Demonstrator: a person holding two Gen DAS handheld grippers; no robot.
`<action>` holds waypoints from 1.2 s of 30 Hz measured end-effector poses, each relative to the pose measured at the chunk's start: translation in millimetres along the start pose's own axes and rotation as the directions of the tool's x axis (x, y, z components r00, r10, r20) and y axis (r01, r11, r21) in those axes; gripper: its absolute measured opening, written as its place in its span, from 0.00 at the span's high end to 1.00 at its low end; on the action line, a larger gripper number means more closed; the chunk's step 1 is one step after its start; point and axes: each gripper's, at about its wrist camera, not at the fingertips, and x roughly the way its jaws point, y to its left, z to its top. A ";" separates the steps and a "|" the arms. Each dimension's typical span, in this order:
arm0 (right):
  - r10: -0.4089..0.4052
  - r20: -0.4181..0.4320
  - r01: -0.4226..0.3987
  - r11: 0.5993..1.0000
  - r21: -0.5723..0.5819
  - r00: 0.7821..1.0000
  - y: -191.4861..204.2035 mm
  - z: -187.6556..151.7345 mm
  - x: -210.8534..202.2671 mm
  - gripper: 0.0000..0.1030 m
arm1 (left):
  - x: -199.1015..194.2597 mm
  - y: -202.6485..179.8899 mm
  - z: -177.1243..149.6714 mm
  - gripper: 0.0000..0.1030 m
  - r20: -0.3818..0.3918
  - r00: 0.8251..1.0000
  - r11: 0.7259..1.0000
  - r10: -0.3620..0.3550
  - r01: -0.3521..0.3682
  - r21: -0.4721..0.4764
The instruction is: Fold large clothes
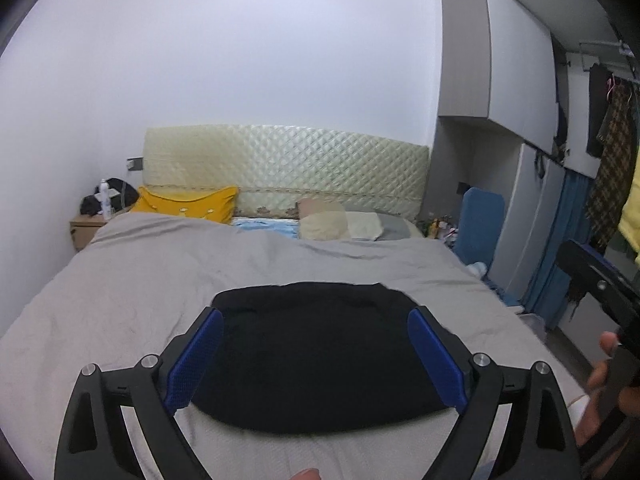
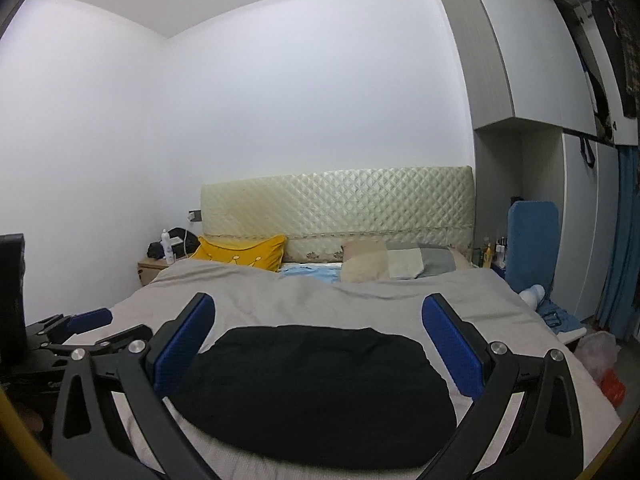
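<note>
A black garment [image 1: 316, 356] lies folded into a compact flat slab on the grey bedspread [image 1: 140, 280], near the foot of the bed. My left gripper [image 1: 316, 316] hangs above its near side, open, nothing between its blue pads [image 1: 196, 356]. In the right wrist view the same garment [image 2: 316, 388] lies below my right gripper [image 2: 320, 308], which is open wide and holds nothing. The left gripper's blue fingertip [image 2: 90, 318] shows at that view's left edge. The right tool's black body [image 1: 600, 292] and a hand [image 1: 604, 364] show at the left view's right edge.
A quilted cream headboard [image 1: 280, 168], a yellow pillow [image 1: 188, 204] and beige and grey pillows [image 1: 340, 224] stand at the bed's far end. A wooden nightstand [image 1: 86, 230] with a bottle is at the far left. Grey wardrobes [image 1: 512, 64], blue curtain [image 1: 560, 248] and hanging clothes line the right side.
</note>
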 end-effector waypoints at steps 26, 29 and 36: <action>-0.036 -0.193 0.052 0.996 0.078 0.981 -3.2 -95.0 -8.4 0.00 | 18.4 -14.4 -71.3 0.09 -0.154 0.987 0.995 0.051 -0.036 0.097; -0.036 -0.223 0.058 0.994 0.092 0.974 -8.8 -102.3 -5.4 0.00 | 21.4 -13.1 -73.7 0.09 -0.158 0.986 0.995 0.058 -0.044 0.093; -0.045 -0.241 0.066 0.995 0.078 0.970 -6.6 -110.4 -4.5 0.00 | 24.7 -11.0 -80.7 0.09 -0.174 0.982 0.993 0.074 -0.057 0.101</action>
